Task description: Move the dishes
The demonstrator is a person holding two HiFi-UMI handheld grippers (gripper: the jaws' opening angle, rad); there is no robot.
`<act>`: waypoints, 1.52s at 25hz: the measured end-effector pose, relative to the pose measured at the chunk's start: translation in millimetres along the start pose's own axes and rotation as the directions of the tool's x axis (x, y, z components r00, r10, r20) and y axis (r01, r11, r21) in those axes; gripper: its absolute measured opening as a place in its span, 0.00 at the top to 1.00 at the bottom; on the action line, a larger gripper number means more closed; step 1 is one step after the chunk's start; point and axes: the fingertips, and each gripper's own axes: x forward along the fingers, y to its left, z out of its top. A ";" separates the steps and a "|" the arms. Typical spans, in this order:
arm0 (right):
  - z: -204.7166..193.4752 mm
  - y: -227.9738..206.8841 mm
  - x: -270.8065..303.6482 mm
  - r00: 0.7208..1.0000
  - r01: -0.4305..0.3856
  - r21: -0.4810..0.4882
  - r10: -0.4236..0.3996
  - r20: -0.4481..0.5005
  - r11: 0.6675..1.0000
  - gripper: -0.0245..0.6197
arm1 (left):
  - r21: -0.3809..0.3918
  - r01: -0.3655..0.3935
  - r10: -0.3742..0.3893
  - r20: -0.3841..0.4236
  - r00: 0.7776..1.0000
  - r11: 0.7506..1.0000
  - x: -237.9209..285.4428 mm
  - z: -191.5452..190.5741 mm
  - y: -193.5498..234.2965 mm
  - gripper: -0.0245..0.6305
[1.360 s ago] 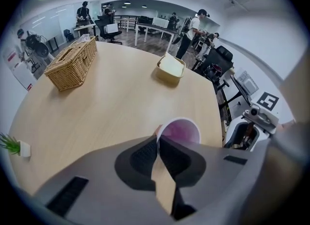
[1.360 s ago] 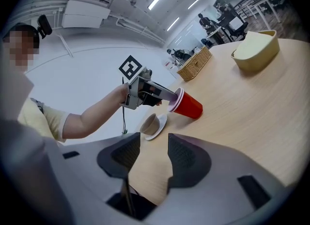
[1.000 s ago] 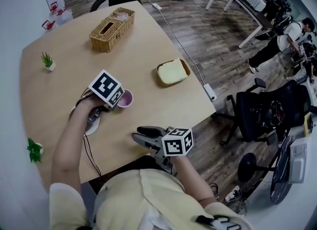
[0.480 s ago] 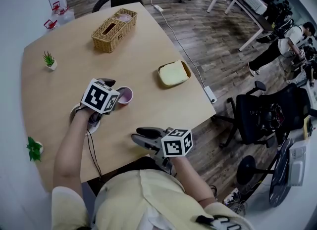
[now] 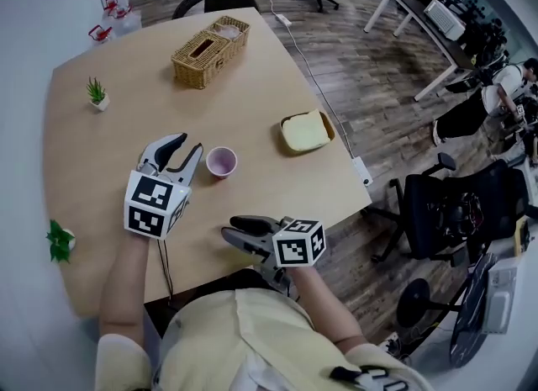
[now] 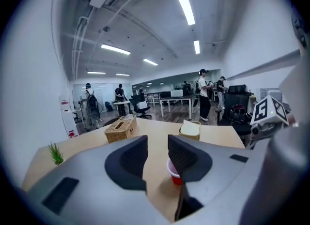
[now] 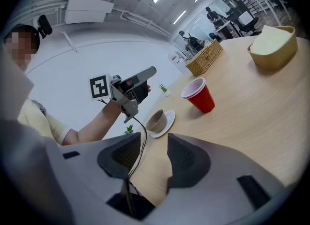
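Note:
A tan cup [image 7: 155,119] lies tilted on a white saucer [image 7: 167,122] near the table's left front; my left hand hides both in the head view. My left gripper [image 5: 187,147] hangs above that spot, level, pointing toward a red paper cup [image 5: 222,162]. Its jaws [image 6: 157,147] have just opened and then narrowed a little; they stand open with nothing between them. The red cup [image 6: 174,174] shows past the right jaw. A yellow bowl-shaped dish [image 5: 307,131] sits near the table's right edge. My right gripper [image 5: 234,228] stays open and holds nothing at the front edge [image 7: 154,146].
A wicker basket [image 5: 210,50] stands at the far end of the wooden table [image 5: 109,145]. Small potted plants sit at the far left [image 5: 97,93] and the near left [image 5: 59,240]. Office chairs, desks and people are beyond the table's right side.
My left gripper has risen from the saucer, swung from pointing down to nearly level, and its jaws have opened. The right gripper has stayed put.

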 end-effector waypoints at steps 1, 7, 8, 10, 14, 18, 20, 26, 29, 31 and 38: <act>0.8 1.1 1.3 1.000 -0.003 -0.007 0.003 -0.003 1.000 0.68 | -0.020 -0.022 0.022 0.020 1.000 1.000 -8.4 3.5 3.7 0.76; 4.5 7.1 11.5 0.999 -0.026 -0.036 0.025 -0.022 0.999 0.68 | -0.134 -0.145 0.158 0.094 0.983 0.980 -57.2 7.1 25.2 0.76; 5.0 7.6 13.6 0.999 -0.029 -0.042 0.028 -0.028 0.999 0.68 | -0.144 -0.171 0.186 0.096 0.978 0.975 -65.0 4.8 29.5 0.77; 6.2 8.0 18.4 0.999 -0.034 -0.054 0.032 -0.040 0.998 0.68 | -0.172 -0.218 0.236 0.094 0.967 0.961 -80.8 -1.1 38.5 0.77; 9.7 9.6 28.8 0.998 -0.042 -0.079 0.038 -0.058 0.996 0.68 | -0.236 -0.287 0.310 0.067 0.948 0.928 -109.4 -19.2 51.1 0.77; 15.0 14.5 45.6 0.996 -0.055 -0.111 0.047 -0.076 0.992 0.69 | -0.280 -0.347 0.366 0.019 0.930 0.895 -132.6 -45.7 58.9 0.77; 17.7 17.1 55.8 0.995 -0.063 -0.126 0.052 -0.089 0.990 0.69 | -0.309 -0.376 0.394 -0.003 0.919 0.874 -144.3 -58.9 61.6 0.77; 22.0 24.2 81.0 0.992 -0.061 -0.158 0.042 -0.120 0.986 0.69 | -0.362 -0.450 0.462 -0.058 0.885 0.816 -179.3 -88.6 59.3 0.77; 21.8 24.8 93.6 0.990 -0.056 -0.161 0.034 -0.138 0.985 0.69 | -0.385 -0.480 0.491 -0.078 0.868 0.788 -194.5 -100.3 58.0 0.77; 21.0 25.1 101.7 0.987 -0.056 -0.166 0.030 -0.156 0.985 0.69 | -0.398 -0.495 0.504 -0.089 0.859 0.772 -202.7 -107.6 56.5 0.77; 29.1 18.2 127.6 0.987 -0.001 -0.159 -0.025 -0.160 0.987 0.69 | -0.443 -0.518 0.524 -0.121 0.843 0.732 -222.6 -130.4 46.0 0.77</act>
